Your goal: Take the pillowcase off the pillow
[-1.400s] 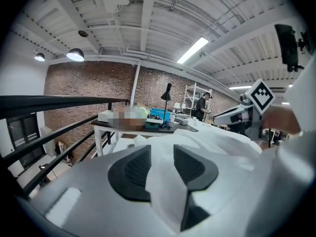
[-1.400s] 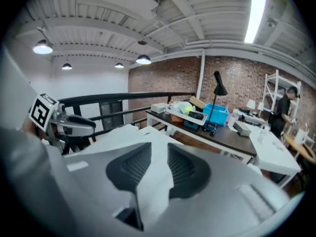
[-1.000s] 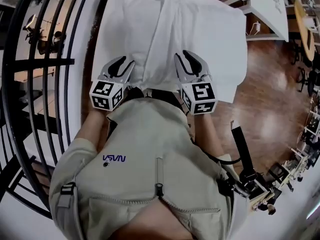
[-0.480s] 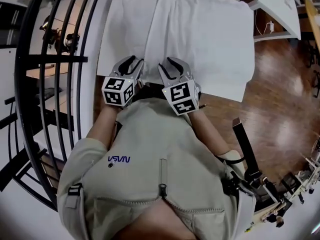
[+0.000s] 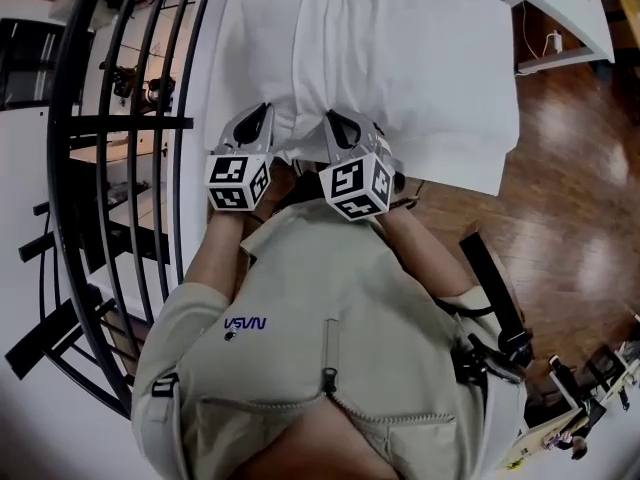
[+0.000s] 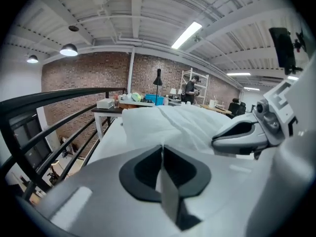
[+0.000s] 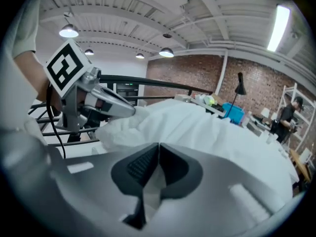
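**Head view.** The pillowcase (image 5: 400, 58) lies on the white table (image 5: 225, 98) with its long axis running away from me. The pillow inside it is hidden. Its near short end sits right at both sets of jaws. I hold the left gripper (image 5: 260, 118) and the right gripper (image 5: 336, 124) side by side on that end, neither nearer than the other. I judge the coming pull must run back toward me, along that axis.

**Left gripper view.** The jaws have just been closing and stand together. A thin pale strip of cloth shows in the seam between them, so I read this as a pinch on the hem. The bulk of the pillowcase rises directly ahead.

**Right gripper view.** These jaws have also just been closing, and the pads meet. White cloth fills the gap behind them, so I read a pinch here too. The pillowcase mounds ahead and to the right.
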Tool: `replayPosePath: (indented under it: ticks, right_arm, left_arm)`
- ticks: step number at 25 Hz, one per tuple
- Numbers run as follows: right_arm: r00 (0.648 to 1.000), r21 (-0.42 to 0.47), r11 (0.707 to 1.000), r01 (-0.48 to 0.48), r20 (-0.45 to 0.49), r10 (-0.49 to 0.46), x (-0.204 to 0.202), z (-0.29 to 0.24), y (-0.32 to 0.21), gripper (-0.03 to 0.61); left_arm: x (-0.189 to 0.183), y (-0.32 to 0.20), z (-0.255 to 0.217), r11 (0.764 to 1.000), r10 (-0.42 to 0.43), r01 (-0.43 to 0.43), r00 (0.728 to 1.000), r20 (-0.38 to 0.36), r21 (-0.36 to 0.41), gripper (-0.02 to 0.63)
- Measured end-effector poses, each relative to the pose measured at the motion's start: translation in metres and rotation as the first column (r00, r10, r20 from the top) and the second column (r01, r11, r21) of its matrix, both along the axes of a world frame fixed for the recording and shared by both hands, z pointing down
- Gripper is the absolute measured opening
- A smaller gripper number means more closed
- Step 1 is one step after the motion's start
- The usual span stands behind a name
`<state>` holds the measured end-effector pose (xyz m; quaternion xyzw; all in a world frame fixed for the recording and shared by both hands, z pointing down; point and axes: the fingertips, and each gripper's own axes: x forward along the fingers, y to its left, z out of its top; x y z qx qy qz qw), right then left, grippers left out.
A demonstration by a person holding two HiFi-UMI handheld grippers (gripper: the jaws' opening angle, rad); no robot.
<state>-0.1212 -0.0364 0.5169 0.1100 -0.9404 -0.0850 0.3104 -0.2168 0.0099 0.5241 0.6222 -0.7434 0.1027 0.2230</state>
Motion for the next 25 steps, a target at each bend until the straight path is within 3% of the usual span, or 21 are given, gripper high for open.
replayPosePath:
  ticks: [6,11,17,21,25]
  right_arm:
    - [0.993,0.078,0.991,-0.112,0.055,0.108,0.029,-0.037,-0.035,0.011]
    - [0.983,0.104,0.978,-0.183,0.041,0.179,0.053,-0.04,-0.059,0.009]
    - [0.966,0.073,0.966,-0.25,-0.056,0.254,0.078,0.004,-0.083,0.008]
    - [0.962,0.009,0.969,-0.248,-0.12,0.247,0.079,0.036,-0.073,0.008]
    - [0.968,-0.048,0.97,-0.237,-0.098,0.231,0.079,0.035,-0.07,0.011]
  left_arm:
    - [-0.03,-0.013,-0.049,0.988,-0.084,0.083,0.996,0.002,0.128,0.017]
    - [-0.053,-0.02,-0.067,0.979,-0.127,0.125,0.992,0.002,0.159,0.015]
    - [-0.065,-0.023,-0.036,0.985,-0.141,0.143,0.99,-0.03,0.093,0.014]
    - [-0.058,-0.007,0.003,0.985,-0.169,0.172,0.979,-0.114,0.015,0.014]
    - [-0.035,-0.004,0.007,0.991,-0.117,0.124,0.983,-0.139,0.044,0.022]
